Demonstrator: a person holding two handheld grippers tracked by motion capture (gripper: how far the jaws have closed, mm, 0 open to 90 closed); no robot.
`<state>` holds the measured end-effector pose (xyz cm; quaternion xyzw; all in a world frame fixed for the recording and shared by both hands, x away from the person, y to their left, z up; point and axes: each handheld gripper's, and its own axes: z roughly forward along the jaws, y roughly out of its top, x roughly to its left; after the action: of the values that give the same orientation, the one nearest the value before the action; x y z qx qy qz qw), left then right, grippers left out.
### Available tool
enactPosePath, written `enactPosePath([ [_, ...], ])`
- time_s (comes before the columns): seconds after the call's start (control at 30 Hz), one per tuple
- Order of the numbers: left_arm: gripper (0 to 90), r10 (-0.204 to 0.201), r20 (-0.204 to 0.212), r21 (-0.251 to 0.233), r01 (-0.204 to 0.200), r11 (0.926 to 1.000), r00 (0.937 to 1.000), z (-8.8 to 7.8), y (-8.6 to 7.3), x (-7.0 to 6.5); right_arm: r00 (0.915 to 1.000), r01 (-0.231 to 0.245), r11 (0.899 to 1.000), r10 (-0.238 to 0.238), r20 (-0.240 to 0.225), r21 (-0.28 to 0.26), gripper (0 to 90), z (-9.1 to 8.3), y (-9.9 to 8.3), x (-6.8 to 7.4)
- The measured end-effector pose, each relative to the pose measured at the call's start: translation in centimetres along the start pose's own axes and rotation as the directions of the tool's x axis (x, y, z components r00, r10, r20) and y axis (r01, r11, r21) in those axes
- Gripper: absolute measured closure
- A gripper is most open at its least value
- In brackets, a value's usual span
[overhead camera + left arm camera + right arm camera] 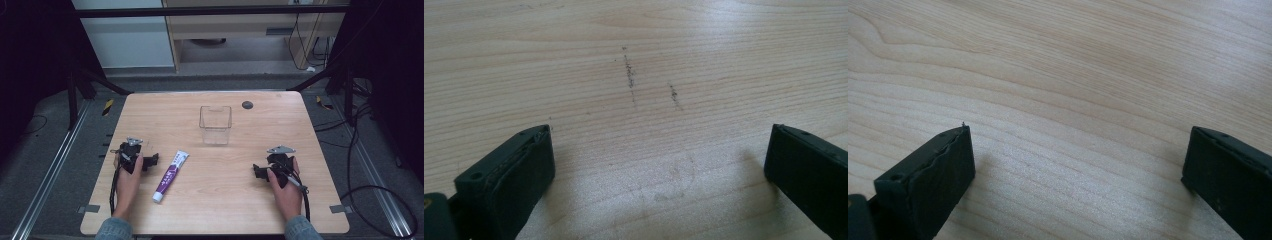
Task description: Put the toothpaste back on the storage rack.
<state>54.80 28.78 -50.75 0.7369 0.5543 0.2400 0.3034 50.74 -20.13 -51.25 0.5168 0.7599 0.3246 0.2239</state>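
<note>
A white and purple tube (170, 175) lies on the wooden table (215, 210), just right of my left gripper (145, 161). A clear, empty plastic container (215, 124) stands upright at the table's middle, toward the far side. My left gripper (659, 165) rests low over bare wood with its jaws wide open and nothing between them. On the right side of the table my right gripper (262, 170) is held in a hand. Its jaws (1075, 170) also stand wide open over bare wood.
A small dark round disc (247, 105) sits near the far edge, right of the container. Faint dark scuff marks (630, 75) streak the wood ahead of the left gripper. Cables (360, 190) lie on the floor right of the table.
</note>
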Motion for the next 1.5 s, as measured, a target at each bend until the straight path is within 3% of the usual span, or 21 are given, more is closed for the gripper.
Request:
enactPosePath([
  [0.3,0.0,-0.009,-0.009,0.002,0.009,1.0000,0.9999,0.1,0.1,-0.2,1.0000,0.001,1.000,-0.001,0.000,0.000,0.6,0.0,0.0,0.0],
  [0.47,2.0,0.021,0.027,0.008,-0.022,0.9997,0.9994,-0.2,0.0,-0.3,1.0000,0.000,1.000,0.000,0.000,0.000,0.6,0.0,0.0,0.0],
  [0.6,2.4,0.062,0.041,-0.015,-0.062,0.9980,0.9972,-1.6,0.2,-1.1,1.0000,0.001,1.000,-0.001,0.000,-0.001,0.6,0.0,0.0,0.0],
  [0.8,3.2,0.031,0.056,-0.045,-0.028,0.9986,0.9980,-4.5,0.2,-1.2,1.0000,-0.002,1.000,0.002,0.001,0.000,0.6,0.0,0.0,0.0],
  [0.9,4.0,0.044,0.045,-0.049,-0.042,0.9979,0.9980,-5.4,0.3,-1.1,1.0000,-0.007,1.000,0.007,0.006,0.001,0.5,0.1,0.1,0.1],
  [0.93,4.0,0.041,0.062,-0.065,-0.037,0.9972,0.9972,-6.1,0.3,-1.1,0.9999,-0.009,1.000,0.009,0.009,0.001,0.5,0.1,0.1,0.1],
  [1.0,4.4,0.030,0.078,-0.077,-0.024,0.9968,0.9965,-6.6,0.3,-0.9,0.9999,-0.010,1.000,0.010,0.010,0.001,0.5,0.1,0.1,0.1],
  [1.17,5.1,0.043,0.093,-0.084,-0.035,0.9959,0.9947,-7.3,0.4,-1.3,0.9999,-0.009,1.000,0.009,0.010,0.002,0.5,0.1,0.1,0.1],
  [1.33,5.1,0.072,0.109,-0.100,-0.061,0.9931,0.9914,-8.3,1.0,-2.4,0.9999,-0.011,1.000,0.011,0.010,0.002,0.5,0.1,0.1,0.1],
  [1.5,4.7,0.123,0.120,-0.089,-0.112,0.9896,0.9852,-9.1,1.4,-3.7,0.9999,-0.012,1.000,0.012,0.012,0.002,0.5,0.1,0.1,0.2],
])
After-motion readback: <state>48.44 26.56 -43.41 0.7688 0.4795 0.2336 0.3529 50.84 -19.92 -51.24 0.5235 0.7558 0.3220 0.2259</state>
